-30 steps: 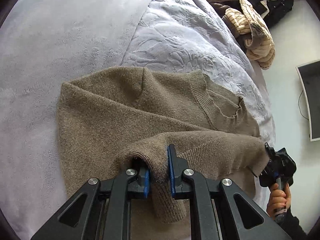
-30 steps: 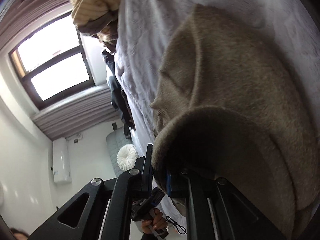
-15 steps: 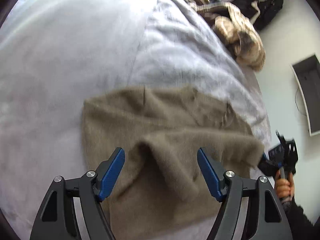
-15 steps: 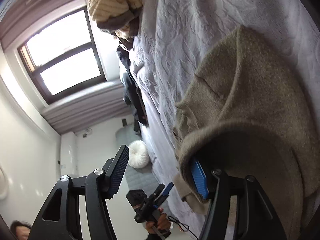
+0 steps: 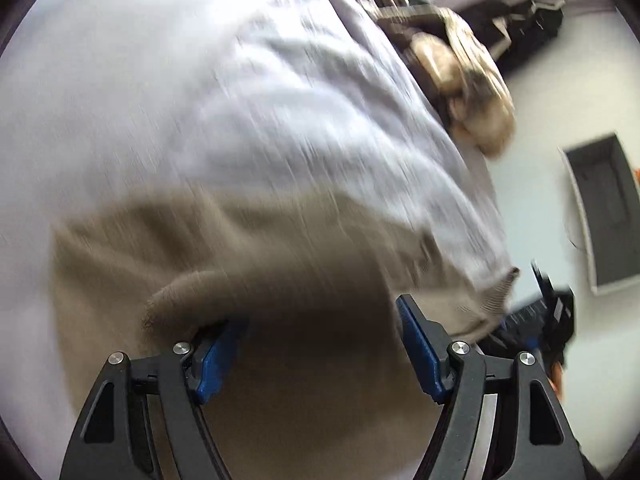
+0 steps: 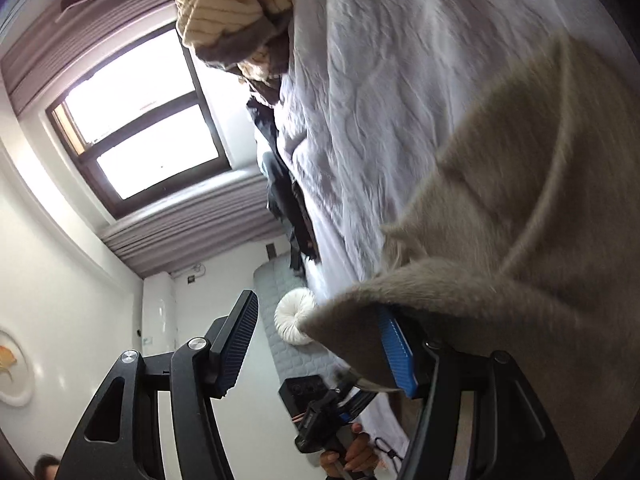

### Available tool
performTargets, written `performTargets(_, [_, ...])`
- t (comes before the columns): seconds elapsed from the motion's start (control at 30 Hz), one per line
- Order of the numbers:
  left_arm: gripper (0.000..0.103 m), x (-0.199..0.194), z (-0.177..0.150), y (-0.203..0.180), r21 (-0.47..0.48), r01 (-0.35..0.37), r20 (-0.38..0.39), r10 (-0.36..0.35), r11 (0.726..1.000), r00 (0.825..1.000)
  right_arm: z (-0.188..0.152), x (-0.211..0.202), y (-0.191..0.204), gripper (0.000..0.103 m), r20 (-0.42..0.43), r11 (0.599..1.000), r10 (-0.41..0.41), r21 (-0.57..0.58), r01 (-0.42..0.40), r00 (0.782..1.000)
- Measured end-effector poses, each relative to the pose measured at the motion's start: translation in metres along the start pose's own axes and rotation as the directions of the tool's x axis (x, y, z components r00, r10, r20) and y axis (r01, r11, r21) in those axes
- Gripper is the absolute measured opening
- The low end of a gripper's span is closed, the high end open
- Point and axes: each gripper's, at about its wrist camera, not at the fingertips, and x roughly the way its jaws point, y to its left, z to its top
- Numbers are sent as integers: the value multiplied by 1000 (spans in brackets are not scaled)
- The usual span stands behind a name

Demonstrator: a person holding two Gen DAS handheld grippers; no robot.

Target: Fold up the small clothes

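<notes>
The brown knitted sweater (image 5: pixel 248 264) lies on the pale grey bedspread (image 5: pixel 200 100), close to the bed's near edge and toward the side edge where the mattress drops away to the room. We read it as partly folded: a doubled flap of knit lies across the body of the garment, its rounded fold line running along the near part of the cloth, and a ribbed cuff or hem pokes out at the side edge of the bed.

Our left gripper (image 5: pixel 320 344) has just let go. Its jaws have been opening and now stand wide apart, with the fold of knit lying loose between them and brushing only the inner face of one blue pad. The view is badly smeared, so finer detail of the cloth is lost. Our right gripper (image 6: pixel 316 344) has likewise been opening; its jaws gape, and the sweater's edge drapes over the top of one finger without being pinched, the other finger standing free in the air.

So one fold looks laid down and released. What remains, as we judge it, is freeing the cloth from the pads, then another fold or two to make a compact packet, and some smoothing.

Farther off, a heap of cream striped clothes (image 6: pixel 232 4) sits at the bed's far edge, probably next in line. Beyond the bed we see a window (image 6: pixel 140 120).
</notes>
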Motion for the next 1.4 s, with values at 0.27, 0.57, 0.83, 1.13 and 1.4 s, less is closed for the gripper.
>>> performTargets(0.27, [75, -31, 20, 13, 64, -215, 87, 209, 975, 974, 11, -14, 44, 65, 137, 857, -416, -272, 438, 899])
performTargets(0.57, [75, -48, -71, 47, 145, -238, -111, 255, 960, 961, -49, -55, 16, 65, 151, 561, -714, -461, 688, 684])
performTargets(0.83, [75, -64, -116, 49, 185, -210, -162, 241, 960, 957, -73, -80, -13, 37, 31, 602, -722, -464, 650, 691])
performTargets(1.13, [69, -63, -125, 43, 161, -169, -183, 198, 972, 963, -86, -81, -25, 37, -6, 593, -751, -444, 671, 660])
performTargets(1.4, [6, -76, -131, 31, 225, -112, -188, 156, 968, 970, -99, -85, -9, 6, -43, 612, -737, -466, 639, 675])
